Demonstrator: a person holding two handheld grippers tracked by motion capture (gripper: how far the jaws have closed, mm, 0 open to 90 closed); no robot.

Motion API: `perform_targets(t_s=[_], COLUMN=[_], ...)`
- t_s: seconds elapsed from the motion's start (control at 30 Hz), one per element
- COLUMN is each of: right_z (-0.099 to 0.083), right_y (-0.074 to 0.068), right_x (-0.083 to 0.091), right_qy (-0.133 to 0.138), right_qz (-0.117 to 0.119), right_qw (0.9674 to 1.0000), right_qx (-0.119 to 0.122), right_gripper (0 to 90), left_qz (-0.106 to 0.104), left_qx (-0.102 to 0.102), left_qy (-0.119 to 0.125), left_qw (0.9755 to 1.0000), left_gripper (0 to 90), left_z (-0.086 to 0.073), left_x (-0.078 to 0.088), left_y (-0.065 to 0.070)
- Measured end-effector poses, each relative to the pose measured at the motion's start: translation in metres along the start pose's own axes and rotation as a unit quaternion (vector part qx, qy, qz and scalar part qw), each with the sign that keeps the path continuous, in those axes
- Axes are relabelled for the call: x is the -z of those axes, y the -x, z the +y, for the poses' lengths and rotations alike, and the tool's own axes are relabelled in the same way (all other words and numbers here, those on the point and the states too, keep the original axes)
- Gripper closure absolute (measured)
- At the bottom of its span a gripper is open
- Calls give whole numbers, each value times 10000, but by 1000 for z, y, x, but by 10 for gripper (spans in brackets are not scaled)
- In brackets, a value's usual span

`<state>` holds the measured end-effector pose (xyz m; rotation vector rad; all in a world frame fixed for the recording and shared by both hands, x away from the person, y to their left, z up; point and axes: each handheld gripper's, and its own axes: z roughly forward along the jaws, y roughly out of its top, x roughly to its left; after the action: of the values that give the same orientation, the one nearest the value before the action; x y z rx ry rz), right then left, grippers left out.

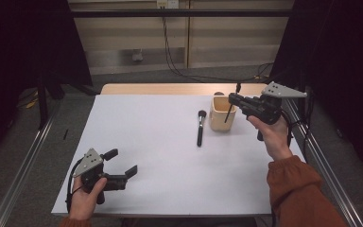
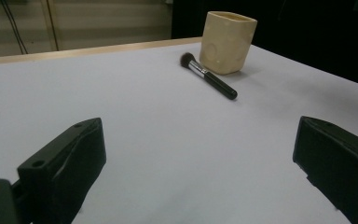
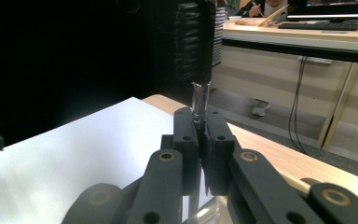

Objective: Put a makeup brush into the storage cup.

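A thin brush [image 1: 228,113] is being pinched by the right gripper [image 1: 234,100], whose jaws are pressing together on its metal ferrule [image 3: 199,103]; the dark handle is slanting down into the cream cup [image 1: 222,113] at the far right of the table [image 1: 146,161], with the brush's other end poking up above the jaws. The right gripper view is looking along the closed jaws, with the ferrule rising between their tips. Just left of the cup, a second brush [image 1: 201,127] with a fluffy head is lying flat on the white surface, apart from the cup. The left gripper [image 1: 122,163] is hovering low over the near left corner, its jaws spread wide with nothing between them, well apart from both brushes.

Judging from this, the grip is sitting high on a slim, smooth ferrule, so the brush could be pivoting or slipping out if the hand tilts. The handle's lower end could also be catching the cup's rim and tipping the light cup over.

Counting: two brushes, one cup, two grippers, one table.
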<state>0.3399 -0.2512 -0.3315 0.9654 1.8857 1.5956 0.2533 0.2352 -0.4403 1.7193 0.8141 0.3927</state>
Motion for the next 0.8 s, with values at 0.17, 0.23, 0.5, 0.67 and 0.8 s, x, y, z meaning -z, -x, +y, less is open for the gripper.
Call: perform_targets(t_s=[0.17, 0.23, 0.5, 0.67, 0.8], right_z=[6, 8, 10, 11, 12], right_y=[8, 12, 25, 31, 36], right_x=[-1, -3, -17, -28, -36], right_qy=[41, 53, 6, -53, -86], right_qz=[-150, -191, -416, -564, -684], right_qw=[9999, 9998, 9991, 9984, 9976], right_qx=[-52, -80, -80, -29, -20], right_gripper=[858, 858, 858, 859, 858], left_qz=[186, 101, 50, 93, 93], left_qx=[-96, -85, -95, -104, -135], left_qy=[64, 84, 87, 95, 73], left_qw=[9998, 9999, 9999, 9999, 9998], left_gripper=[23, 23, 23, 23, 23], left_z=[-3, -3, -3, -3, -3], left_x=[0, 1, 3, 4, 3], left_y=[-2, -2, 0, -1, 1])
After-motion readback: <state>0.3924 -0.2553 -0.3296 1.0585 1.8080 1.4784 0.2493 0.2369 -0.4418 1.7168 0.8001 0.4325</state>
